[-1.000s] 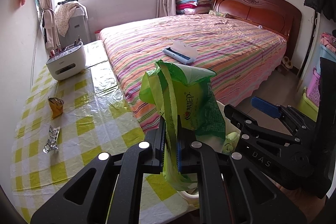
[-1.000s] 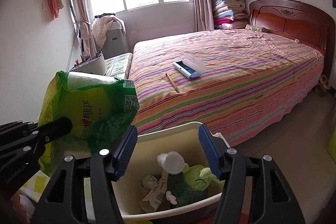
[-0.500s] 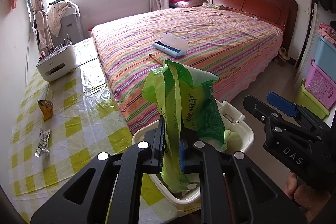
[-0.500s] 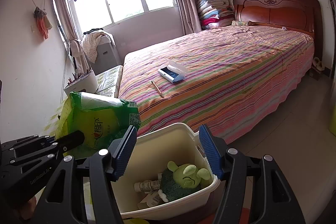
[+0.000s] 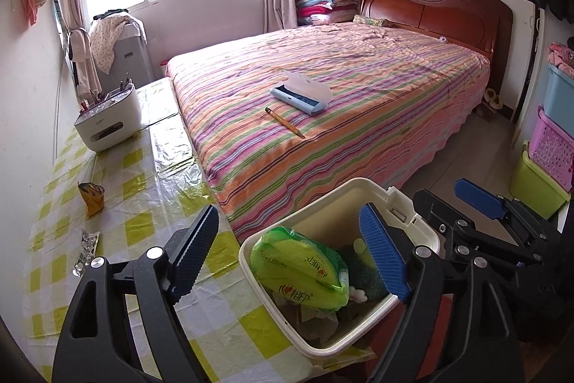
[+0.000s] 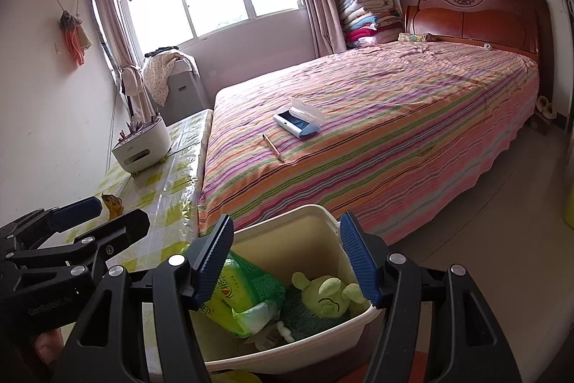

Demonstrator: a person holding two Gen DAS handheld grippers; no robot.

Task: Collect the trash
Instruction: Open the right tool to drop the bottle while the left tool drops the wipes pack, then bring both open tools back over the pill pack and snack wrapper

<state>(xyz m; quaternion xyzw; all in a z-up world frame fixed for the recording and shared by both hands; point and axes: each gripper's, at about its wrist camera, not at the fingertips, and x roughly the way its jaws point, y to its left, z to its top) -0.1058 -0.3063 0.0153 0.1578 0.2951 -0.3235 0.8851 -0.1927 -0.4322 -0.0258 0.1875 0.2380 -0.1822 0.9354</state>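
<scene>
My left gripper (image 5: 290,257) hovers over a cream bin (image 5: 358,183) and its jaws are opening, with nothing between the pads. A green plastic bag (image 5: 301,271) lies loose inside the bin, beside a green plush toy (image 6: 326,293). My right gripper (image 6: 287,261) stands open at the bin's right side (image 5: 455,203), and its pads touch nothing. An orange wrapper (image 5: 92,198) and a silver foil wrapper (image 5: 86,248) lie on the yellow-checked table (image 5: 150,203) to the left. The left gripper (image 6: 100,219) also shows in the right wrist view.
A striped bed (image 5: 358,103) carries a pencil (image 5: 285,122) and a blue-and-white case (image 5: 301,94). A white organiser (image 5: 107,121) stands at the table's far end. Stacked plastic boxes (image 5: 549,146) line the right wall, and bare floor lies between them and the bed.
The left gripper went from shut on the green bag to wide open, and the bag dropped into the bin. The right gripper kept its opening and barely shifted.
</scene>
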